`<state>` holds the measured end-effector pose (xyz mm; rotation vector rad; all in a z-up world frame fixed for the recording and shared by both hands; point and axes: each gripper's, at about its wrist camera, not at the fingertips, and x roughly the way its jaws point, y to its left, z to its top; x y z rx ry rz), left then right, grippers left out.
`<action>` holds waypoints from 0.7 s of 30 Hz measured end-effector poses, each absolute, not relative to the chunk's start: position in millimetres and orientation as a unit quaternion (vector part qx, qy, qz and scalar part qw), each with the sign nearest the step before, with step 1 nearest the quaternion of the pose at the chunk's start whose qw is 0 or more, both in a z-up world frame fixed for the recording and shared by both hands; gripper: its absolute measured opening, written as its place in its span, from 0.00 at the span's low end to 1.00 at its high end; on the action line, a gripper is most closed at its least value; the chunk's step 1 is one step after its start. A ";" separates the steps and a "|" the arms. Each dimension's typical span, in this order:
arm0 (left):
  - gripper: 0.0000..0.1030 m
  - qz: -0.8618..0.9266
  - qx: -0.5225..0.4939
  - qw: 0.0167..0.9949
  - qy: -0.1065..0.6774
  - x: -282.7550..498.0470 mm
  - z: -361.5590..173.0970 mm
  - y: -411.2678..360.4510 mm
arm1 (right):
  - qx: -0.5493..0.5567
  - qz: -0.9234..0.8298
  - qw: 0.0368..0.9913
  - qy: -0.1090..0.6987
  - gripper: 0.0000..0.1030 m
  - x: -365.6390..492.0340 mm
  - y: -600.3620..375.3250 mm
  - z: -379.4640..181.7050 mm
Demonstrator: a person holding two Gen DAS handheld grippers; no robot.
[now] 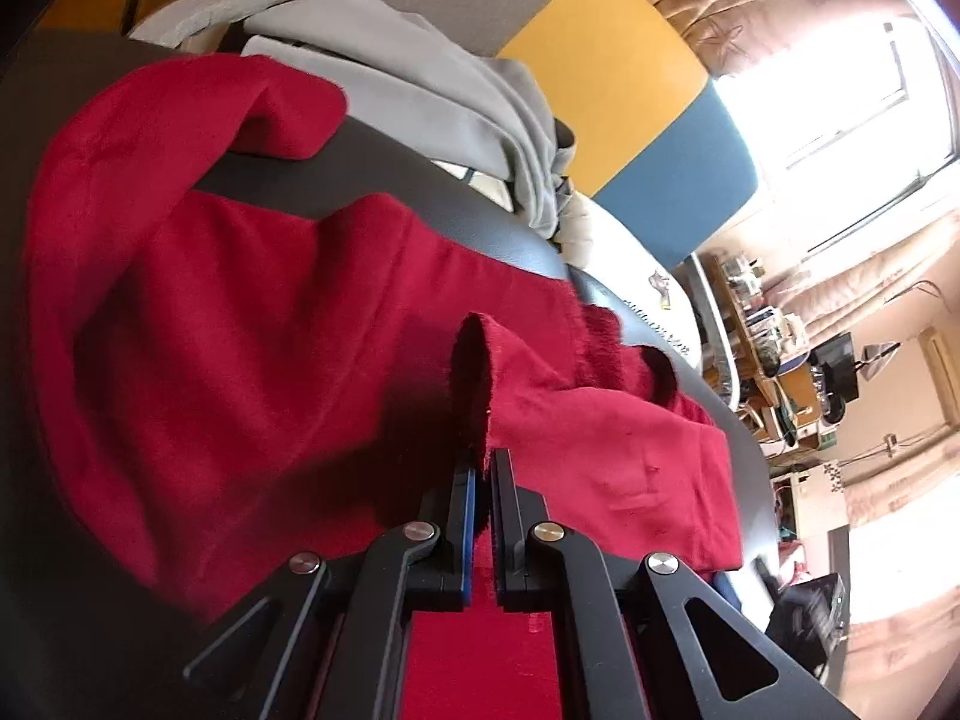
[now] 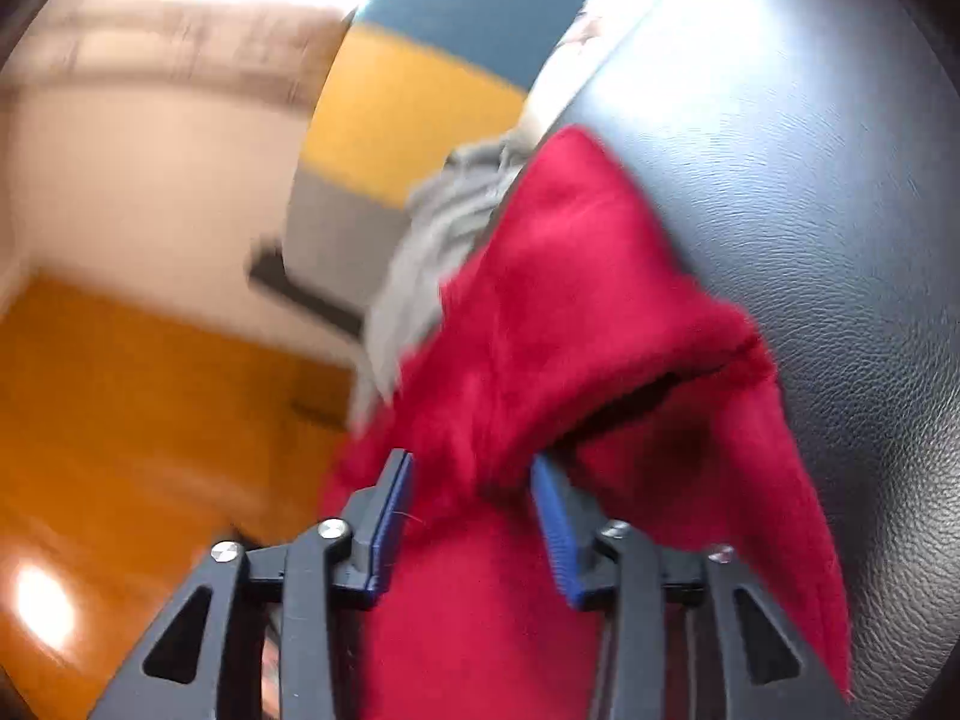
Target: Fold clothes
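Observation:
A red fleece garment (image 1: 240, 330) lies spread over a black leather surface (image 1: 384, 174), one sleeve curled at the far left. My left gripper (image 1: 483, 468) is shut on a raised edge of the red garment, which stands up as a fold just past the fingertips. In the blurred right wrist view the red garment (image 2: 570, 312) is bunched over the black leather surface (image 2: 810, 180). My right gripper (image 2: 474, 474) has its jaws well apart, with a thick bunch of red cloth lying between the blue pads (image 2: 555, 528).
A grey garment (image 1: 432, 84) is heaped at the far side of the leather surface, also seen as the grey garment (image 2: 432, 240). Behind stand yellow, blue and grey panels (image 1: 606, 66). An orange floor (image 2: 120, 420) lies to the left. Cluttered shelves (image 1: 774, 330) and a bright window (image 1: 840, 108) are at right.

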<state>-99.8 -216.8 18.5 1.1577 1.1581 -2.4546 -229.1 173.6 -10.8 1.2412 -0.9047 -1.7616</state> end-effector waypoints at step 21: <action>0.49 -0.831 0.318 0.099 0.445 -68.4 31.7 -246.8 | 0.450 -0.717 0.342 -0.406 0.24 -233.6 210.5 -28.3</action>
